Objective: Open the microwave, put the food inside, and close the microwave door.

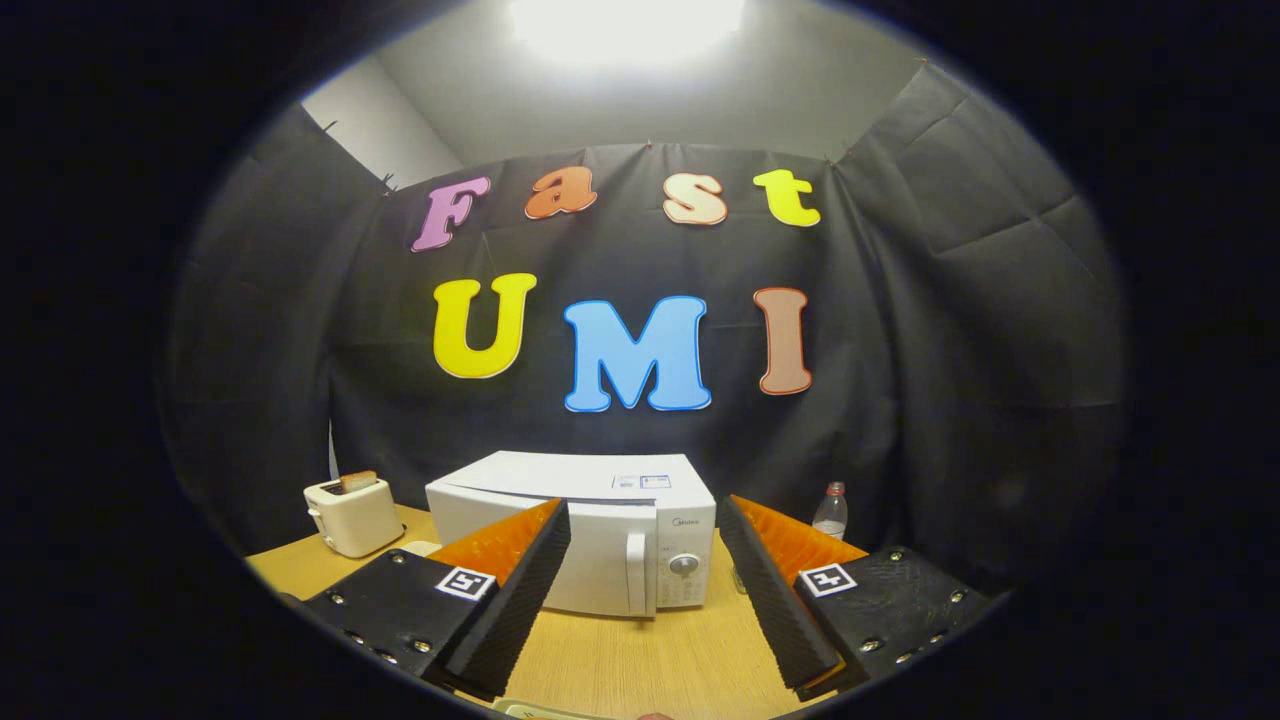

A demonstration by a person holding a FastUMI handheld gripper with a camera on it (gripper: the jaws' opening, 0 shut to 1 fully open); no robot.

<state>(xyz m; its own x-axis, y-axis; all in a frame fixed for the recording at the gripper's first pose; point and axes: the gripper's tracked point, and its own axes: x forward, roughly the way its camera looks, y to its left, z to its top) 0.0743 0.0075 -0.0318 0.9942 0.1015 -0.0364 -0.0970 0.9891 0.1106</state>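
A white microwave (600, 520) stands on the wooden table (640, 655) beyond my fingers, its door shut, with a vertical handle (636, 572) and a round knob (683, 564) on the right side of its front. My gripper (645, 590) is open, held some way back from the microwave, with nothing between the fingers. The left finger (520, 590) covers part of the door. At the table's near edge, below the fingers, the pale rim of something (540, 711) peeks in; I cannot tell what it is.
A white toaster (352, 515) with a slice of bread in its slot stands left of the microwave. A clear plastic bottle (830, 512) with a red cap stands to its right, behind the right finger. Black cloth walls close in the table's back and sides.
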